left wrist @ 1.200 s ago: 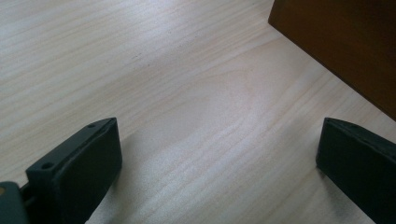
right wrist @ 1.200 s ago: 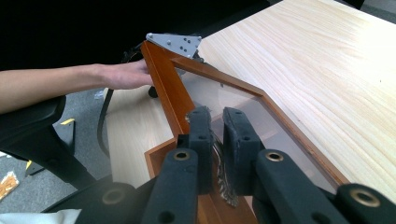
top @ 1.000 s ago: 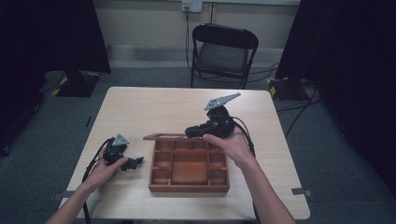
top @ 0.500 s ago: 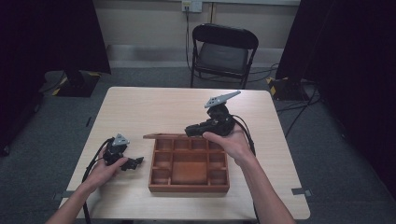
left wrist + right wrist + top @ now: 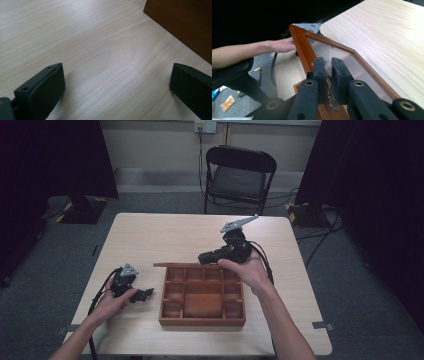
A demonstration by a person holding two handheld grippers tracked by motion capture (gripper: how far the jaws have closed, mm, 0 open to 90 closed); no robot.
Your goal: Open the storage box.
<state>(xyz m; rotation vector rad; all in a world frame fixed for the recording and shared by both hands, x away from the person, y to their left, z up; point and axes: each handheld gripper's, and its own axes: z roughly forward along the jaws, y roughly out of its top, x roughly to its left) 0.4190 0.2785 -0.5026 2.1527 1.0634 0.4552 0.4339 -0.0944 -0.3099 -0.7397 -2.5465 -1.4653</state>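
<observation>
Right gripper view looks along a hinged lid (image 5: 329,53), a wood frame around a clear pane, raised partway over its wooden box (image 5: 202,295). The right gripper (image 5: 328,67) has its 2 jaws nearly together, clamped on the lid's near frame edge, with a small metal fitting hanging just below them. I judge the lid light but stiff, and the pane fragile and slick, so the wood frame is the place to hold, never the pane; a steady swing about the hinge should keep it from twisting.

From the high view, the box sits near the middle of the table (image 5: 150,235), divided into several compartments, and the lid rises from the box's far edge. The right gripper (image 5: 210,256) is at that far edge. Left of the box, the left gripper (image 5: 142,294) rests low over the table, close to the box's left wall but apart from it. Its 2 jaws stand wide apart with nothing between them but bare tabletop. A folding chair (image 5: 240,175) stands beyond the table, past the box.
</observation>
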